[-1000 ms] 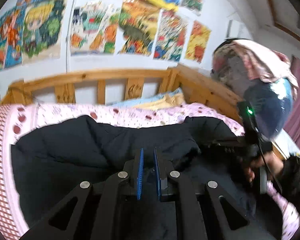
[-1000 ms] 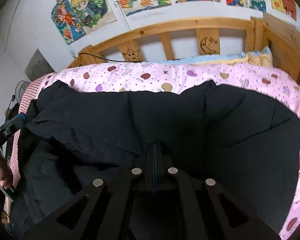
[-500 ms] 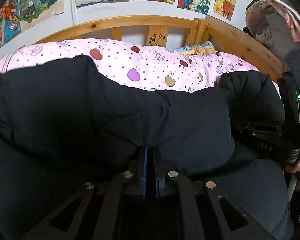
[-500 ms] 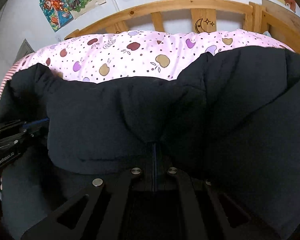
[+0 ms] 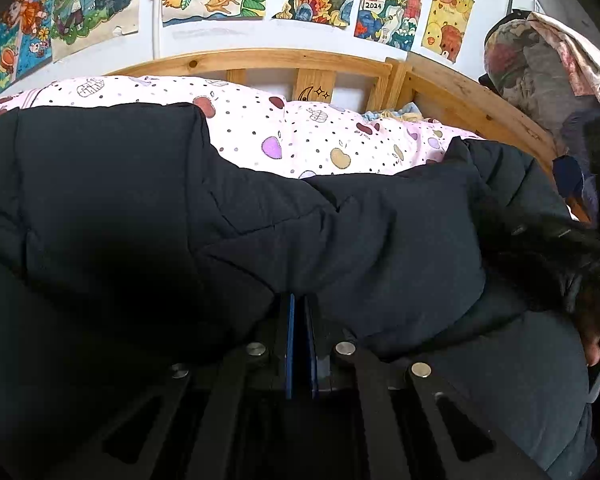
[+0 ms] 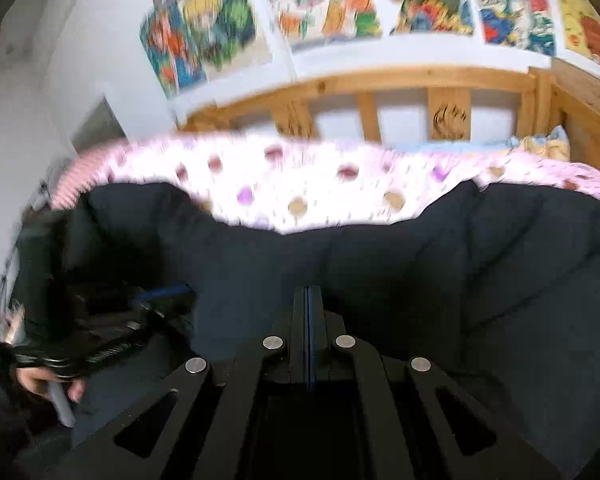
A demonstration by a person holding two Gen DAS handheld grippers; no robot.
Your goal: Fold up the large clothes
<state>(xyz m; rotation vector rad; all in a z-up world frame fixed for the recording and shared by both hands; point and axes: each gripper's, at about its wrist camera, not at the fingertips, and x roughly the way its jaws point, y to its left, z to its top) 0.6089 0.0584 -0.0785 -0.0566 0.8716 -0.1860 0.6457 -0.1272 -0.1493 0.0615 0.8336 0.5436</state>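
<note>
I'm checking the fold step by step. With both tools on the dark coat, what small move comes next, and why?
Probably let go with the left tool: the black coat already lies doubled over itself on the pink quilt, and the right tool looks shut and clear of the fabric.

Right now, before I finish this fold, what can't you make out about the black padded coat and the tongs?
- Left tongs: tips buried under the black padded coat, left wrist view; how much cloth they pinch is hidden.
- Right tongs: shut, but the coat's dark folds hide what they hold; right wrist view is motion-blurred.
- Coat's near hem: cut off by the bottom edge and tong frames, both views.
- Pink spotted bedcover: mostly covered by the coat.
</note>
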